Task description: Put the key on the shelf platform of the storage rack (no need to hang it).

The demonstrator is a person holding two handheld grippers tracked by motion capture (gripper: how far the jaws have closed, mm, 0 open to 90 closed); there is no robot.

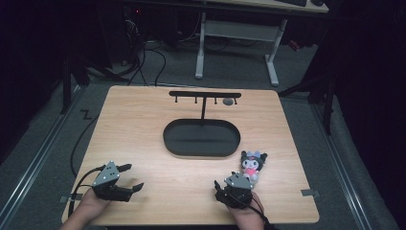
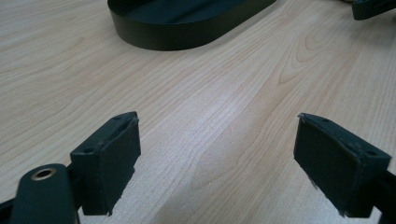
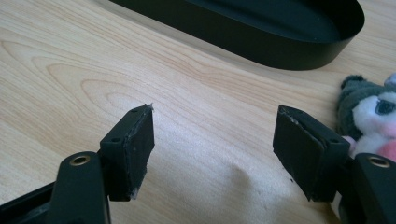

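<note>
Just beyond the right gripper (image 1: 229,188), beside its right jaw, one plush toy (image 1: 252,166) lies on the wooden table (image 1: 143,124); in the right gripper view the toy (image 3: 371,119) sits outside the jaws, close against the outer side of the right one, with bare wood between the pads. Both jaws of the right gripper (image 3: 215,140) stand spread, holding nothing. Farther ahead of it rests one black oval tray (image 1: 201,151), from which rises one T-shaped hanger stand (image 1: 204,95) carrying a row of small hooks under its crossbar; a small grey item near the bar's far end is too small to identify. Well to the left, the left gripper (image 1: 132,178) hovers low over the table with its jaws likewise spread and empty, its own view showing wood grain between the pads (image 2: 112,158) and the tray's wall (image 2: 187,35) ahead. Judged from this arrangement, the work is at its outset: the toy is ungrasped, the tray is empty, and picking up and placing appear to remain. Count: two grippers, one toy, one tray, one stand.
</note>
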